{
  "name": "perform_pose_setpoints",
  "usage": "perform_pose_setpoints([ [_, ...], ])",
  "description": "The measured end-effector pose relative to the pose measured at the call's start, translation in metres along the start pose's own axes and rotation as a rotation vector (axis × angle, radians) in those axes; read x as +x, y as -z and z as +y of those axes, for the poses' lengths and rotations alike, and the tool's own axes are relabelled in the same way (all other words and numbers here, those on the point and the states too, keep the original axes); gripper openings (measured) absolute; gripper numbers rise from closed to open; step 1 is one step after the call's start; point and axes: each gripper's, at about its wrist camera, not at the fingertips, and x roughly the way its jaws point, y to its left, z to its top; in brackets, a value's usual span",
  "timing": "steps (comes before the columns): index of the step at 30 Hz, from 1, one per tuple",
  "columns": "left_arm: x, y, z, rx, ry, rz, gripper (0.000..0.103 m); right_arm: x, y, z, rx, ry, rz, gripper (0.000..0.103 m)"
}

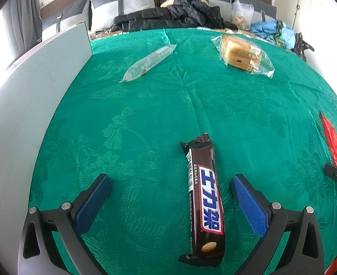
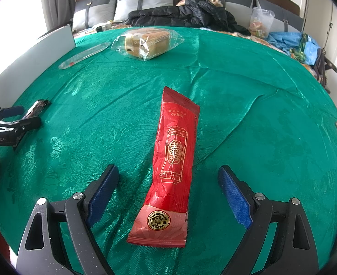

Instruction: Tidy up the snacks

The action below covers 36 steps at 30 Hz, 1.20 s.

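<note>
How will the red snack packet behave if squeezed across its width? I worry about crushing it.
The red snack packet looks creased and slightly bent, so probably soft, not stiff. Its glossy film may slip against the right gripper pads. It lies flat, so rolling seems unlikely.

Both grippers have black angular arms, silver screws, textured blue-padded jaws; one reads "GenRobot.AI".

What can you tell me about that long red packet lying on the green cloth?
The red packet is a long, sealed snack wrapper of shiny, crinkled foil-like film, with gold printed ornaments and a round gold-and-black emblem on a paler pink band near its closer end. Its end seams are serrated. It lies flat on the green tablecloth, pointing away from the camera, slightly bent. The right gripper stands open around its near half, its blue pads apart from the wrapper; nothing but the cloth touches it.
</note>
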Motion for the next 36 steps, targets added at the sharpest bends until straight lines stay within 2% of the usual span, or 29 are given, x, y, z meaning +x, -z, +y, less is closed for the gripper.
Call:
perform_pose_setpoints([
  [4,-0.001,-0.005,-0.004,0.047,0.027,0.146,0.103,0.0,0.0,0.0,0.0,0.0,0.0,0.091],
  [7,-0.004,-0.002,-0.011,0.08,0.051,0.176,0.102,-0.001,0.0,0.0,0.0,0.0,0.0,0.091],
  [9,-0.01,0.002,-0.016,0.1,0.057,0.145,0.09,-0.001,0.0,-0.001,0.0,0.0,0.0,0.091],
  [10,-0.016,0.003,-0.019,0.106,0.064,0.114,0.068,-0.001,0.0,-0.001,-0.001,-0.001,0.0,0.091],
  [11,-0.02,0.003,-0.021,0.104,0.063,0.099,0.036,-0.001,0.0,-0.001,-0.001,-0.001,0.0,0.091],
  [12,-0.022,0.002,-0.021,0.091,0.056,0.096,0.021,-0.001,0.0,0.0,-0.001,-0.002,0.0,0.091],
  [13,-0.023,0.002,-0.019,0.067,0.066,0.101,0.017,0.0,0.001,0.0,-0.002,-0.004,0.0,0.091],
  [19,-0.055,0.022,0.001,-0.084,0.143,0.018,0.017,-0.005,0.003,-0.004,0.018,-0.037,0.025,0.089],
  [23,-0.079,0.031,0.017,-0.13,0.164,-0.018,0.017,-0.038,-0.001,-0.042,0.204,-0.127,-0.043,0.089],
  [25,-0.091,0.033,0.025,-0.148,0.175,-0.041,0.017,-0.056,-0.004,-0.079,0.381,-0.147,-0.092,0.089],
  [26,-0.095,0.033,0.026,-0.152,0.176,-0.049,0.017,-0.058,-0.004,-0.088,0.432,-0.155,-0.091,0.089],
  [28,-0.103,0.034,0.029,-0.157,0.183,-0.069,0.017,-0.054,-0.007,-0.105,0.523,-0.176,-0.02,0.089],
  [30,-0.109,0.038,0.031,-0.155,0.183,-0.084,0.017,-0.043,-0.013,-0.093,0.477,-0.188,0.087,0.088],
  [35,-0.122,0.039,0.04,-0.19,0.219,-0.099,0.017,-0.011,-0.031,-0.035,0.284,-0.132,0.199,0.086],
  [36,-0.127,0.038,0.043,-0.202,0.229,-0.107,0.017,-0.005,-0.034,-0.029,0.268,-0.113,0.209,0.08],
])
